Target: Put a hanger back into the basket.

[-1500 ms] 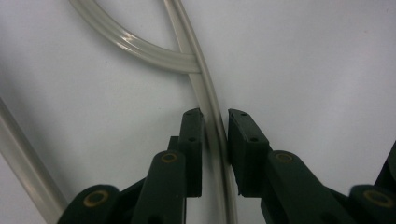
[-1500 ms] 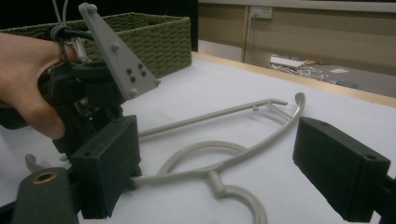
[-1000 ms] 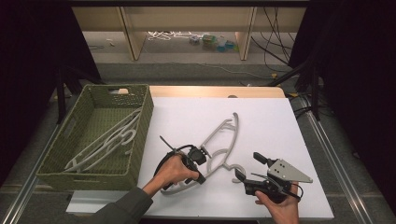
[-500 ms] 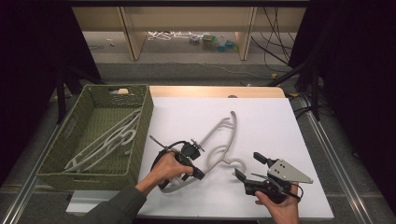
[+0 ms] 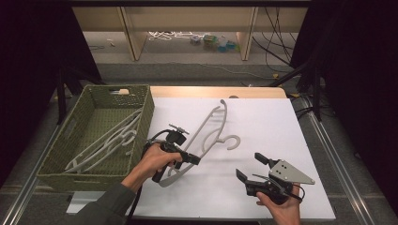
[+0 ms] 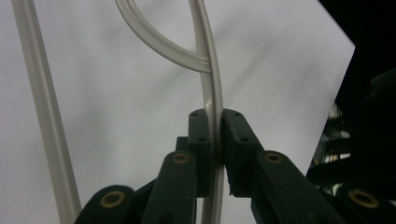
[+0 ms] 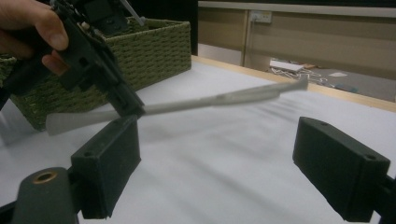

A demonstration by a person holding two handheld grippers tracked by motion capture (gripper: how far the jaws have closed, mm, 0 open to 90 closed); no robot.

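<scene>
Pale grey hanger (image 5: 212,129), olive woven basket (image 5: 141,123) (tight weave), white table (image 5: 263,122)

A smooth, glossy pale plastic hanger (image 5: 206,136) is being shown; the basket (image 5: 145,117) is being seen as rough woven wicker, the table (image 5: 281,136) as matt white, the jaws as matt black plastic.

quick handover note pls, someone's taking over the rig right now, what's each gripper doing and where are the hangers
Left gripper: shut on the grey hanger, lifted off the white table beside the basket.
Right gripper: open and holding nothing, low over the table near the front edge.
Green woven basket: at the table's left, with hangers in the basket.
Done: some hangers binned.
Left: probably carry the held hanger to the basket and release it.
</scene>
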